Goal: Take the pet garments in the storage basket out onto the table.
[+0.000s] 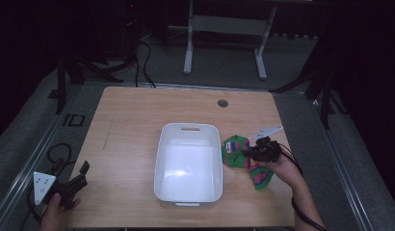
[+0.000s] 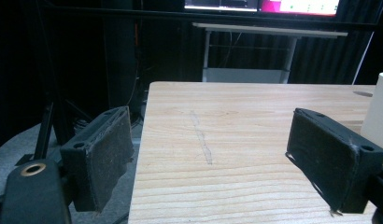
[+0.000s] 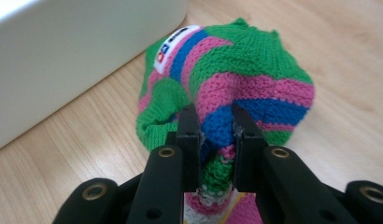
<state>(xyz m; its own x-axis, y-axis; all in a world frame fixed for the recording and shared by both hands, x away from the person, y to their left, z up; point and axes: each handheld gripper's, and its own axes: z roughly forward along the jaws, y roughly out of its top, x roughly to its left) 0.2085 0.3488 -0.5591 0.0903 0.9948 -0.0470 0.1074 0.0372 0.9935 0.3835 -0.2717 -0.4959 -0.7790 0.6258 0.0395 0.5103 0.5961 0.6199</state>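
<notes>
On the light wooden bench [image 1: 138, 125] a white rectangular plastic tub [image 1: 188, 163] stands near the middle. Just to its right lies a knitted woollen piece striped in green, pink and blue [image 1: 236, 150], with a small white label near the edge closest to the tub; it lies close beside the tub wall. The right gripper [image 1: 253, 153] points at this knit from the right, and in the right gripper view its black fingers [image 3: 187, 128] are pinched nearly together on a raised fold of the knit [image 3: 236, 84], the wool bunched up between them. The left gripper [image 1: 80, 175] rests at the bench's near left corner, well apart from the tub; in the left gripper view its padded fingers [image 2: 103, 154] stand wide apart with only bare wood between them.
</notes>
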